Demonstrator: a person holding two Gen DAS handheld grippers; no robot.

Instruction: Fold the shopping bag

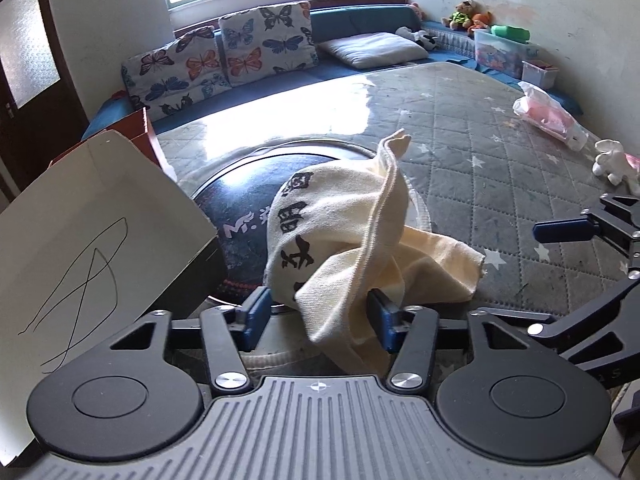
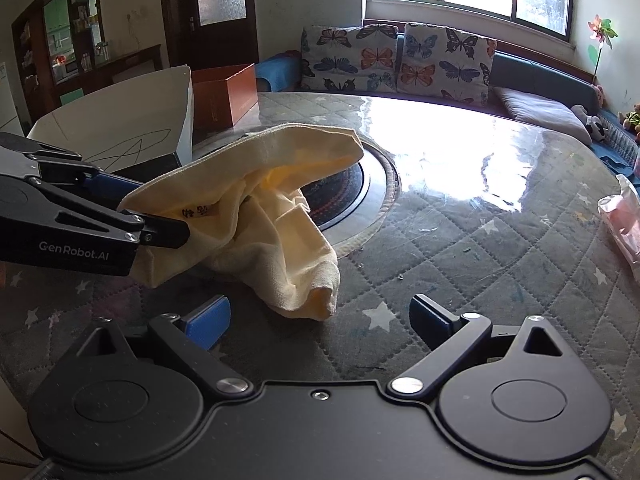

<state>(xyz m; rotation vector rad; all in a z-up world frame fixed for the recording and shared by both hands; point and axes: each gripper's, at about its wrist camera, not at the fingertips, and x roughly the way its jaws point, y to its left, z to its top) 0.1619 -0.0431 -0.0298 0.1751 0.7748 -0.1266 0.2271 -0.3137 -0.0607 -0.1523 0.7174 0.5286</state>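
Crumpled on the quilted table (image 2: 460,248): cream shopping bag (image 2: 256,204), limp, light cloth, likely to sag and slide. Best taken at hems or corners. Left claw (image 1: 318,312) spread around a fold, unpinched; right claw (image 2: 320,316) spread, empty.

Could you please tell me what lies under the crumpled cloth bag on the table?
Under the bag show the quilted star cover and part of a dark round turntable. What lies directly beneath the bunched fabric is covered.
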